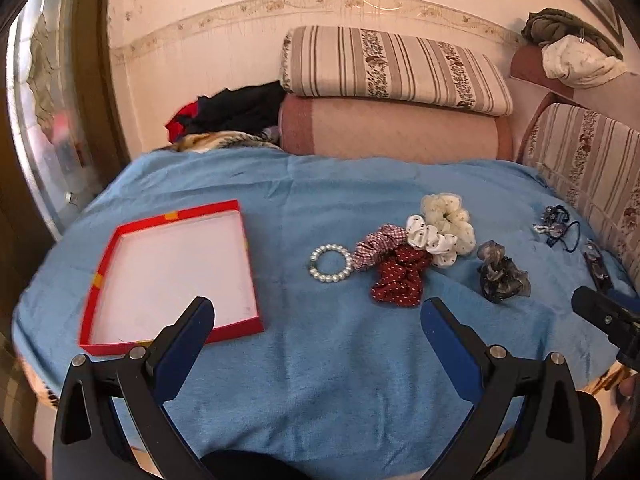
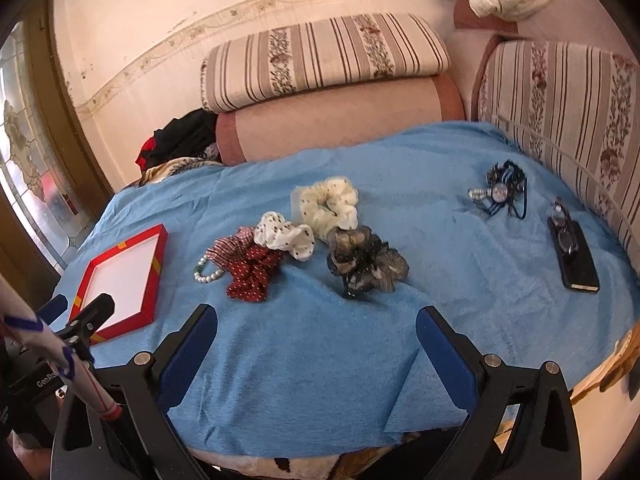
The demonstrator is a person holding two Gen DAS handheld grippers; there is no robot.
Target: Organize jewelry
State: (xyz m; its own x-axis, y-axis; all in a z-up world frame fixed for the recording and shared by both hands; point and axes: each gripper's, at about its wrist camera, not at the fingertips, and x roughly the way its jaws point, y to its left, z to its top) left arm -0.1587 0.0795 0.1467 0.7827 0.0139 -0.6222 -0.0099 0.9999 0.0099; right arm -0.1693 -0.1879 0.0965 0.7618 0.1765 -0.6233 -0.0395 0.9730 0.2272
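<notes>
Glare and blur soften much of the far right of the blue cloth [image 1: 320, 200], where a small tangle of dark hair ties and beads [image 2: 500, 194] cannot be sorted into separate pieces. Near it, a pair of glasses [image 2: 562, 220] lies on a dark flat case or phone [image 2: 576, 260]; which of the two cannot be told. The pearl bracelet [image 1: 330, 264] shows whole in the left wrist view but is half hidden behind the dark red dotted scrunchie [image 2: 252, 272] in the right wrist view. Touching that scrunchie are a checked scrunchie [image 1: 374, 246] and a white dotted scrunchie [image 1: 432, 242], with a cream scrunchie [image 2: 326, 202] just beyond and a grey sheer scrunchie [image 2: 366, 264] to the right, a little apart. The empty red box lid [image 1: 168, 276] lies well to the left, its near edge partly covered by a finger.

The left gripper [image 1: 318, 312] hovers over the near cloth with jaws spread wide, holding nothing. The right gripper [image 2: 316, 320] is likewise wide apart and empty. The only legible writing is "GenRo", cut off, on the device at the lower left of the right wrist view.
</notes>
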